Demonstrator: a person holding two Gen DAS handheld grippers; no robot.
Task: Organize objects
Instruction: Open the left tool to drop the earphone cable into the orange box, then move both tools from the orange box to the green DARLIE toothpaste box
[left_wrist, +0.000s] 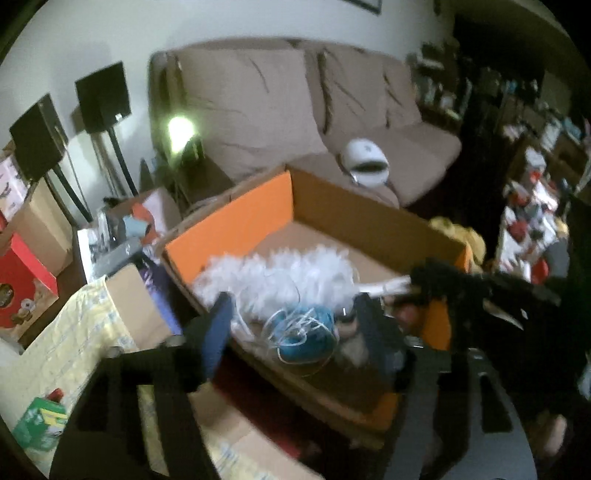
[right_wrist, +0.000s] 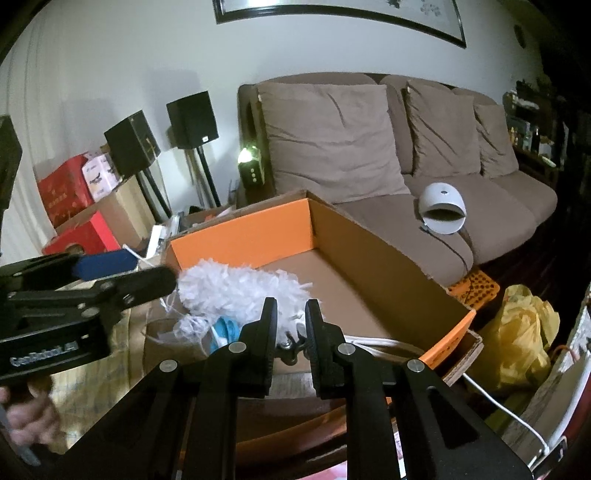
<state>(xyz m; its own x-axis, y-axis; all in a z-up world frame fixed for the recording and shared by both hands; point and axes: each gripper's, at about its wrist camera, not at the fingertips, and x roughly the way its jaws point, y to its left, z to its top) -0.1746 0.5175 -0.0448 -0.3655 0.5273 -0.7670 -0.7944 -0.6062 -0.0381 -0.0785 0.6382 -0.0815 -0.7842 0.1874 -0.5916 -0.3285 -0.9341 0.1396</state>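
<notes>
Motion blur smears the wide-apart left tool (left_wrist: 291, 325) over the box (left_wrist: 236, 221); right tool (right_wrist: 291, 325) nearly together.

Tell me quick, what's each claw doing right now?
Left claw: open, holding nothing, above the orange box.
Right claw: closed on the handle end of the white feather duster.

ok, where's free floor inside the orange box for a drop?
Bare cardboard in the box at its far half, between the orange end wall and the white feather duster. Near corner is crowded: duster, blue cord bundle, left gripper open above it.
</notes>
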